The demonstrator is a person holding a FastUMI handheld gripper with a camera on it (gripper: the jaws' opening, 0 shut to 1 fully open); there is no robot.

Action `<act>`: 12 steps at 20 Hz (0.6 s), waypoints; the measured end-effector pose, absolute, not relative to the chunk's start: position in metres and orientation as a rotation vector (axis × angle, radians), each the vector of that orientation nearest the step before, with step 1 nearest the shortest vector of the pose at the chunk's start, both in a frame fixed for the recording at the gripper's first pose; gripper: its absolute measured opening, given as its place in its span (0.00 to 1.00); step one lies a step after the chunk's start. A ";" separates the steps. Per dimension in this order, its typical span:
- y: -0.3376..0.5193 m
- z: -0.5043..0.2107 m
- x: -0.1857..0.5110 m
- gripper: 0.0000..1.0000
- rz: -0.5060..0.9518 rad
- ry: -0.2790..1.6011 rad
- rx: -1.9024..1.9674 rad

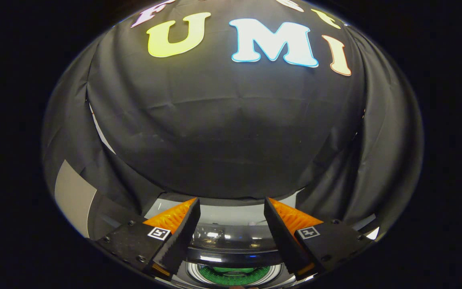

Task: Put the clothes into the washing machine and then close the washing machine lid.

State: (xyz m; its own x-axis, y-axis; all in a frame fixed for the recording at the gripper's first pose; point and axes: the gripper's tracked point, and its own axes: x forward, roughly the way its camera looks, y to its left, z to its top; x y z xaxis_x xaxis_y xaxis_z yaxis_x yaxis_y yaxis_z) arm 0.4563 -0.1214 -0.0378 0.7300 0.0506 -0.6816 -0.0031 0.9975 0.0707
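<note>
- Your gripper (231,200) sits at the bottom center of the frame, with its two fingers wide apart and nothing held between them.
- Between and below the fingers you see the washing machine (231,251), its glossy dark lid (231,237) close under the tips.
- At the very bottom center, a green thing (233,273) shows inside a round opening; you cannot tell if it is clothes.
- The black cloth wall (223,132) covers the middle and upper frame.

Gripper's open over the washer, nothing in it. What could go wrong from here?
1. The gripper is open and empty, aimed mostly at the booth wall; the next move may start half blind.
2. The washing machine sits low between the fingers; its glossy lid shows glare, so judging the edge could be hard.
</note>
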 end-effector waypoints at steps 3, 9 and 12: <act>-0.121 -0.036 0.447 0.99 0.037 0.760 0.061; -0.122 -0.033 0.423 0.99 0.018 0.718 0.062; -0.122 -0.035 0.408 0.99 0.014 0.731 0.065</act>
